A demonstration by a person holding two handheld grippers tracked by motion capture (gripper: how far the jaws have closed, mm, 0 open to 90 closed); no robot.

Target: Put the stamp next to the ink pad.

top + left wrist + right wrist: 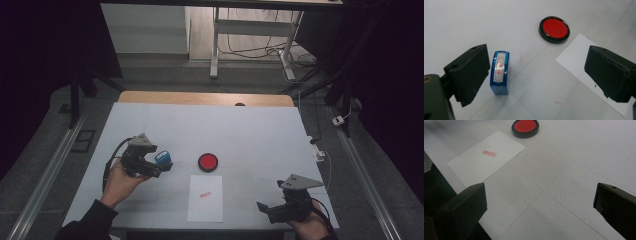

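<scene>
Two hand-held grippers are held with jaws spread wide over a white-covered table (150, 125).

Nearest, at the table's front edge, the right gripper (263, 208) is seen released, nothing between its jaws. The left gripper (536, 72) is likewise spread wide; a blue stamp (500, 72) is stood upright between its jaws, just beside one, contact not discernible. A white sheet (205, 198) bearing a red stamped mark (489, 153) is laid between the grippers. Beyond it, a round red ink pad (207, 162) in a black rim is set.
</scene>
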